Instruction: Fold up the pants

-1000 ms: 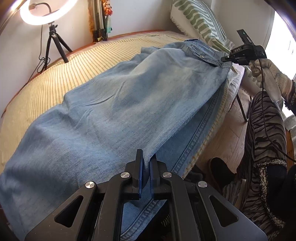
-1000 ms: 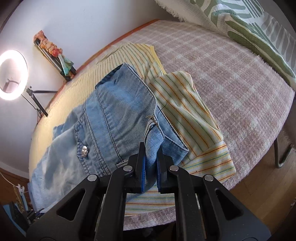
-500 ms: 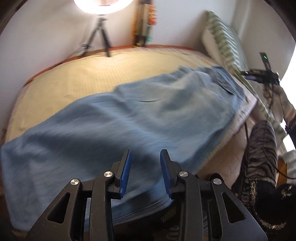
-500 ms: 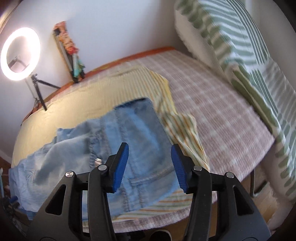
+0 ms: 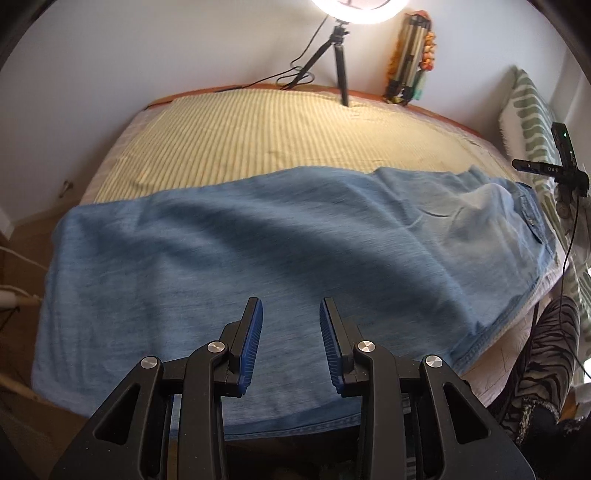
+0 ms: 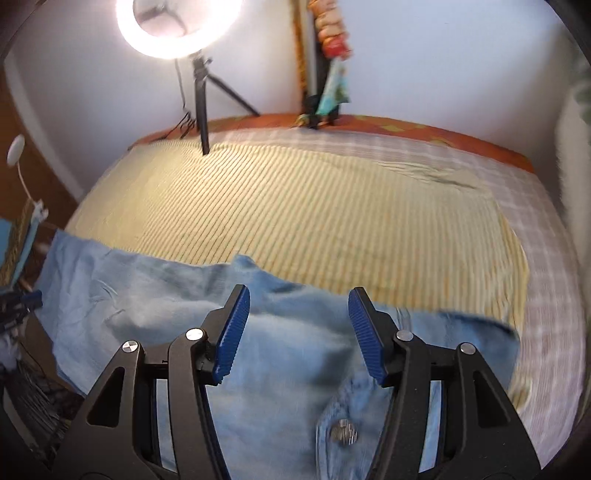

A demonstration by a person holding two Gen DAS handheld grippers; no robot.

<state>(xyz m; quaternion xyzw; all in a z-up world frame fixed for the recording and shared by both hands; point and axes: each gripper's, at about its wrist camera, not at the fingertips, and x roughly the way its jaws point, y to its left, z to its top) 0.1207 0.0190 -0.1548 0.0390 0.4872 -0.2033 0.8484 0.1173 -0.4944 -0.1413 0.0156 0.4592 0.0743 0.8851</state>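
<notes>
Your jeans [image 5: 258,258] lie flat along the near edge of the bed, on the yellow striped sheet [image 5: 277,140]. They reach from the leg hems at the left end to the waistband [image 5: 532,221] at the right end, and the near seam hangs a little over the mattress edge.

Your left gripper [image 5: 291,343] hangs over the lower part of the jeans. Its jaws stand apart at a narrow gap, the blue pads [image 5: 253,343] hold nothing, and only denim shows below them.

Behind the jeans, at the far wall, the ring light [image 5: 360,7] stands on its tripod [image 5: 340,55]. To the right of the jeans you see the green patterned pillow [image 5: 528,107].

Your right gripper [image 6: 299,332] is over the waistband end of the jeans [image 6: 184,325], where the metal button [image 6: 343,432] lies below and between the arms. Its jaws are opening now, already quite wide, and no cloth is between the pads. The checked blanket [image 6: 546,295] lies to the right of the jeans here.
</notes>
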